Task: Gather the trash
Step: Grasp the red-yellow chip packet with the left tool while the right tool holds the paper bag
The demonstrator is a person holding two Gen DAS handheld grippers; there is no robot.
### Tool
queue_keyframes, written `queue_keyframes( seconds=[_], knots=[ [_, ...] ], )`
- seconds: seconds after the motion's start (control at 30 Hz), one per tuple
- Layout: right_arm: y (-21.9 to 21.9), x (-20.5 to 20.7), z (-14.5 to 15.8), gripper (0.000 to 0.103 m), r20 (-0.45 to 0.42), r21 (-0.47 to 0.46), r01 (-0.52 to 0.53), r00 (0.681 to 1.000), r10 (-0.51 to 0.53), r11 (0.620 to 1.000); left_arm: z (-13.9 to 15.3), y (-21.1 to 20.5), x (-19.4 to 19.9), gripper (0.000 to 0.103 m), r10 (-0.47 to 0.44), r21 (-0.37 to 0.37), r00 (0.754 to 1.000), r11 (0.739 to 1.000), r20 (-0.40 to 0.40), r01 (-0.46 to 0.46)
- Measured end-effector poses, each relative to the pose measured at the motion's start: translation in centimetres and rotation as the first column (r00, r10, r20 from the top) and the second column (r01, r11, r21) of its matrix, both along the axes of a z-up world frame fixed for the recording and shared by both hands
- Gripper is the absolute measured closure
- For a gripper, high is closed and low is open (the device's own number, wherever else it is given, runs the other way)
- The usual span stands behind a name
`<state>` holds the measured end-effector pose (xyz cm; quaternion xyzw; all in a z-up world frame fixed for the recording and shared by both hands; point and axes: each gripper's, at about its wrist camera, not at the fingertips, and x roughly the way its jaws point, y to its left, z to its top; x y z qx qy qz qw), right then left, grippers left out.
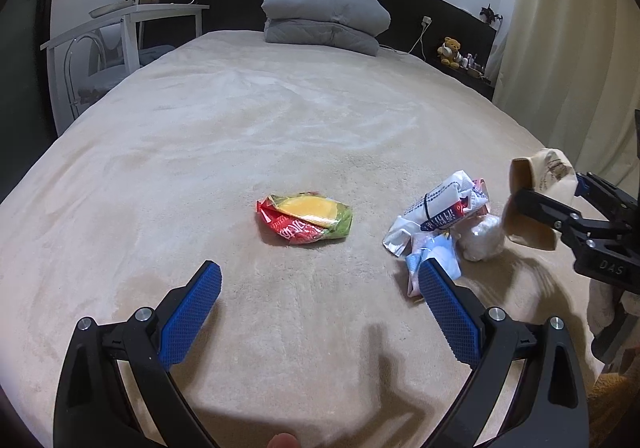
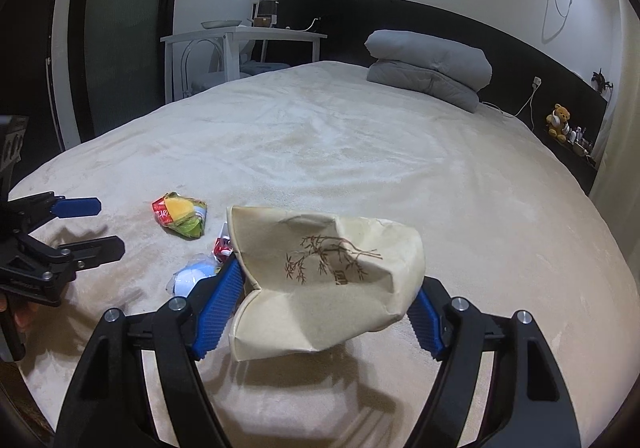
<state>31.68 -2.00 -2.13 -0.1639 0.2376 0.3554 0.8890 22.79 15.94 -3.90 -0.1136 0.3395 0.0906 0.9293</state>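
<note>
My right gripper (image 2: pixel 326 290) is clamped on a crushed beige paper cup (image 2: pixel 320 280) printed with a brown branch design; the blue pads press its two sides, and the cup hangs above the bed (image 2: pixel 360 152) clear of the cover. From the left wrist view I see the same cup (image 1: pixel 538 192) pinched in the right gripper (image 1: pixel 548 194), raised just beside a small heap of trash: a white-and-blue printed wrapper (image 1: pixel 438 208), a crumpled white wad (image 1: pixel 482 238) and a pale blue packet (image 1: pixel 434 256).

My left gripper (image 1: pixel 320 282) has its jaws spread wide with nothing between them, poised low over the bedcover. Its right pad (image 1: pixel 448 308) overlaps the pale blue packet in view; I cannot tell whether they touch. A red, yellow and green snack wrapper (image 1: pixel 306 224) lies flat on the bed ahead of the open jaws, apart from the heap.
</note>
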Motion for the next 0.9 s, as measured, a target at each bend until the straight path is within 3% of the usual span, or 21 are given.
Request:
queue_keyframes(
  seconds=[0.63,0.9],
  knots=[
    [-3.3,-0.6,0.4,0.028,-0.047,0.033,0.021,0.999,-0.019,0.999,-2.7,1.3,7.6,0.007,0.052,0.051,0.992,0.998,-0.118,-0.046],
    [-3.7,-1.0,0.5,0.028,-0.058,0.054,0.000,0.998,0.003,0.999,-3.6,2.0,8.6,0.032,0.059,0.046,0.987,0.998,-0.151,-0.053]
  ],
)
